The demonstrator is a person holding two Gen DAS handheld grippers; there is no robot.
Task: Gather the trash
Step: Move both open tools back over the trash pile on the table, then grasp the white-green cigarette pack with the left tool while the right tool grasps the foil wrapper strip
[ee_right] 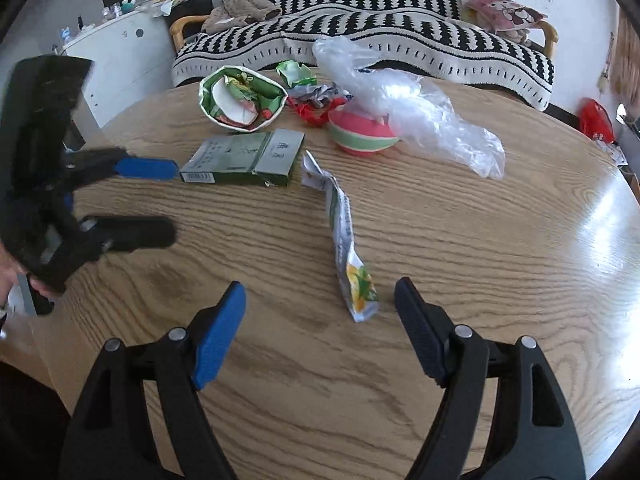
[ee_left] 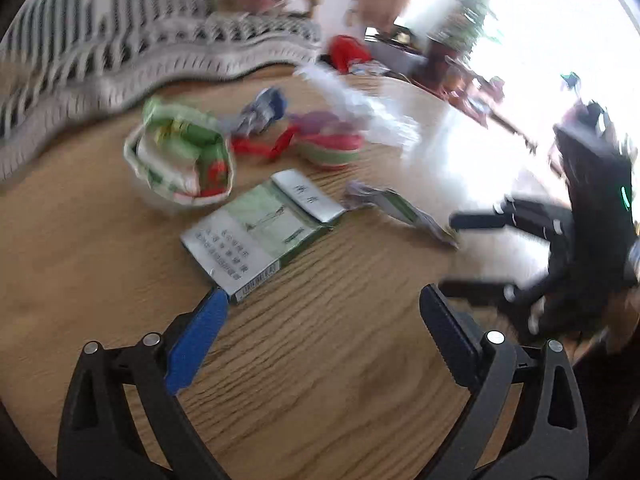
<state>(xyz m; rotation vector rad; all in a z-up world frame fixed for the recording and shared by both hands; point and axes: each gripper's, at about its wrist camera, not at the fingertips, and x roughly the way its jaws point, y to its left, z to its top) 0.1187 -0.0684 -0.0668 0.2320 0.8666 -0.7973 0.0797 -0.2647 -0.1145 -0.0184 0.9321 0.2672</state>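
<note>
The right gripper point(ee_right: 320, 316) was closest, with its jaws spread wide and nothing in them. It hung low over the wooden table point(ee_right: 480, 280). A long crumpled wrapper point(ee_right: 344, 236) lay flat just in front of it, one end between the open fingers, so it looked easy to grab first.

The left gripper point(ee_left: 320, 312) was wide open and empty too. Its blue fingertip point(ee_left: 216, 304) was right by a corner of the flat green box point(ee_left: 260, 232), maybe to pick it up next.

A little farther sat a torn paper cup point(ee_right: 240, 100) with scraps inside, some red wrappers point(ee_right: 312, 110), a pink and green ball point(ee_right: 362, 134) and a clear plastic bag point(ee_right: 420, 116). The bag lay across the ball and could get in the way there.

Behind the table was a black and white striped sofa point(ee_right: 400, 8). I could see no bin.
</note>
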